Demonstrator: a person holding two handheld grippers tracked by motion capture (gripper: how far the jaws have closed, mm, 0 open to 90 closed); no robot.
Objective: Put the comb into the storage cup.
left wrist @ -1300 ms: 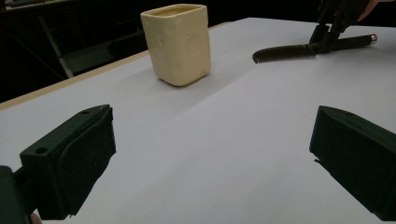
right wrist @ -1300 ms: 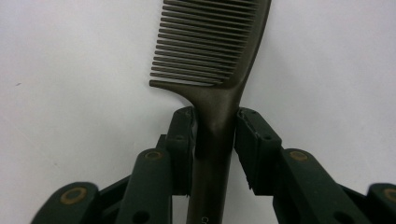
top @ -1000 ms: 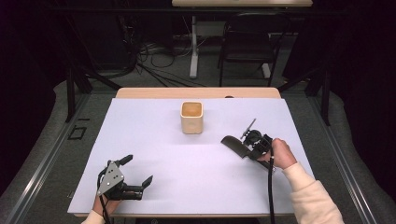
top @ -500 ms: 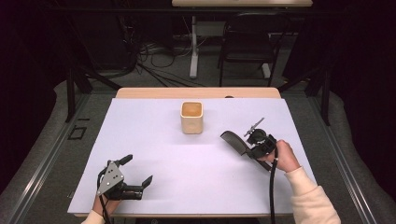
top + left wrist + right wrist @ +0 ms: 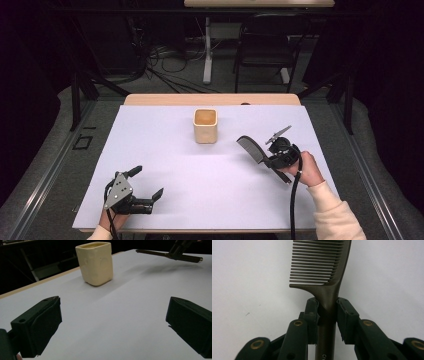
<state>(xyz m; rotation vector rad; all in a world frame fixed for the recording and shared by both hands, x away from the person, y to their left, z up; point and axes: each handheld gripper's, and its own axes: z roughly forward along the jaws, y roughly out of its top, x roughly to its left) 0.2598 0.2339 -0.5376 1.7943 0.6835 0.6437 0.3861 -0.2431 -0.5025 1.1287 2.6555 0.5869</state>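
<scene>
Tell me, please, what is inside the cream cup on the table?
The high view looks into the cream cup and shows only its pale inner walls, nothing sticking out. Its bottom is too small and shaded to check. The comb is still outside, held in the right gripper.

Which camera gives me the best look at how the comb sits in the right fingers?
The right gripper view: the comb stands close up, its handle pinched between the right gripper fingers, teeth clear. The high view shows it small, above the table. The left gripper view shows it distant, edge-on.
</scene>
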